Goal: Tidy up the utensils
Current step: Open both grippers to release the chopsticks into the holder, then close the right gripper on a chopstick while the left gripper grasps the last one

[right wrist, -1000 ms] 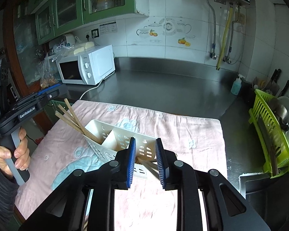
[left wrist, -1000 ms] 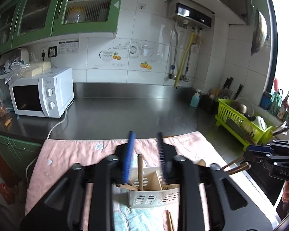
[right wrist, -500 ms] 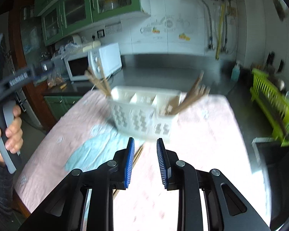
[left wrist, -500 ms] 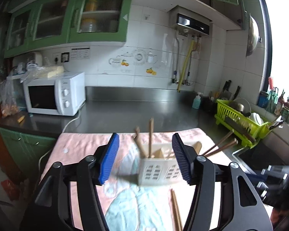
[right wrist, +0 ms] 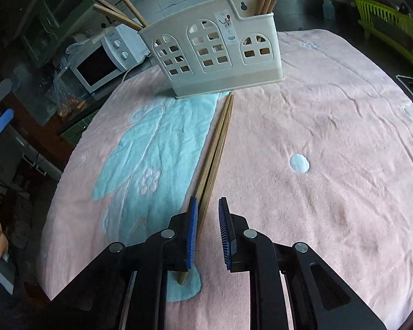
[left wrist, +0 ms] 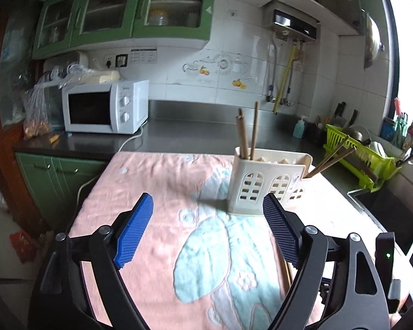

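A cream utensil caddy stands upright on the pink towel, with wooden chopsticks in its end compartments. A pair of wooden chopsticks lies on the towel in front of the caddy; it also shows in the left wrist view. My left gripper is wide open and empty, short of the caddy. My right gripper is low over the near end of the lying chopsticks, jaws slightly apart, nothing held between them.
A white microwave stands at the back left of the steel counter. A green dish rack sits at the right by the sink. A soap bottle is by the wall.
The caddy went from tilted to standing upright on the towel. My left gripper opened wide and backed off. My right gripper dropped low over the lying chopsticks.
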A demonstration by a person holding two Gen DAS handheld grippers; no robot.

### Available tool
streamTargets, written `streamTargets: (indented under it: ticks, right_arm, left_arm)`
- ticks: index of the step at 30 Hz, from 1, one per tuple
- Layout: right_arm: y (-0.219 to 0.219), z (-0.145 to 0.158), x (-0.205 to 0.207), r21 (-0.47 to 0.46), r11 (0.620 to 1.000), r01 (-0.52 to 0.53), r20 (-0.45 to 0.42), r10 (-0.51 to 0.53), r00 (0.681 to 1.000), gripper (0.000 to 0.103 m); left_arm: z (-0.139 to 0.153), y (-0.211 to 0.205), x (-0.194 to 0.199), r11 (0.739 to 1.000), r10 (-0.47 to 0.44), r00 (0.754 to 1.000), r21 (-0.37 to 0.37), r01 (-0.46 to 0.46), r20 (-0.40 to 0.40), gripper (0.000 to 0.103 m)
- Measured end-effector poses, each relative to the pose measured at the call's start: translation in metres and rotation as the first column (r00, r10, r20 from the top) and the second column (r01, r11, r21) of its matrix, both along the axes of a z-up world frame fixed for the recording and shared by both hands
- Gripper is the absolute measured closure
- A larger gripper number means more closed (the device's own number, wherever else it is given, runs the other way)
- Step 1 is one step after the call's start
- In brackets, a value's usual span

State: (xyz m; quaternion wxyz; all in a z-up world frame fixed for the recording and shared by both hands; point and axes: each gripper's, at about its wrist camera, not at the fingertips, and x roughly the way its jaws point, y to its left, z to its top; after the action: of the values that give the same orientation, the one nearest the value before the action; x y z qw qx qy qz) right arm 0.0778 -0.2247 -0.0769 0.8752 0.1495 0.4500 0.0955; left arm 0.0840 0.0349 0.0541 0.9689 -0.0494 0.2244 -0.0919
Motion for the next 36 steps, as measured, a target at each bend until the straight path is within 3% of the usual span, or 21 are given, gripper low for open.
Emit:
streamTargets:
  ticks: [4, 25, 36]
  right_arm:
    - [0.007, -0.007, 0.001, -0.012, 1.0, 0.013, -0.02, -0.013, 1.0, 0.088]
    - [0.039, -0.017, 0.011, -0.214, 0.976, 0.041, 0.003, -0.042, 0.999, 0.094]
    - [-0.001, -0.017, -0.011, -0.181, 0.98, 0.08, 0.018, -0.078, 0.997, 0.097]
  left_arm:
    - [-0.012, 0.017, -0.005, 0.999, 0.018, 1.0, -0.04, -0.018, -0.011, 0.019]
    - [-0.049, 0.033, -0.005, 0.998, 0.03, 0.997, -0.044, -0.033, -0.075, 0.018]
    - [-0.077, -0.011, -0.024, 0.995, -0.099, 0.986, -0.011, 0.099, -0.13, 0.019]
